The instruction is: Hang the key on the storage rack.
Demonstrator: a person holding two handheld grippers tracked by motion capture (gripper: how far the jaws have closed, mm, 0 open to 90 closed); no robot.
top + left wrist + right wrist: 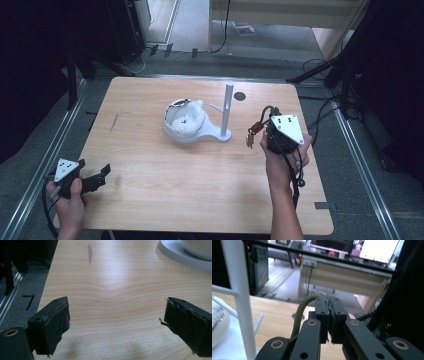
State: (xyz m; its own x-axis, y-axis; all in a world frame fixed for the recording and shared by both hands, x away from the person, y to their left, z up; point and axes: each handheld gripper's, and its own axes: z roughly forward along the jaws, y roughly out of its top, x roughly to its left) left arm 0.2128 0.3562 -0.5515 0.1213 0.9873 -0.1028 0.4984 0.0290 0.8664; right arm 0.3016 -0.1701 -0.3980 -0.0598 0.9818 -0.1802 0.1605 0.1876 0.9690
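A pale wooden table (150, 165) with rounded corners takes up most of the high view, set on a grey floor between metal rails, with dark equipment and loose cables around its edges. A long grey smudge (90, 253) marks the wood toward the far left. Beyond the far edge, the right gripper view takes in a light wooden desk (342, 280) and lit screens behind it, which the high view cuts off.

Near the middle of the table stands a white stand (227, 107), an upright post with a short side peg rising from a flat base that reaches left under a white bowl (185, 122). A small dark disc (240, 96) lies just beyond the post.

The right gripper (270, 132) is held up above the table's right side, right of the stand. Its jaws are pressed together on a green braided cord (303, 310), which arches out leftward from between the pads. From above, a dark loop with a red clip and small brownish pieces (251, 134) hangs at the gripper's left side, clear of the wood.

The left gripper (102, 175) sits low over the near left corner. Its jaws stand wide apart with bare wood between them and the white base's rim showing far to the right.
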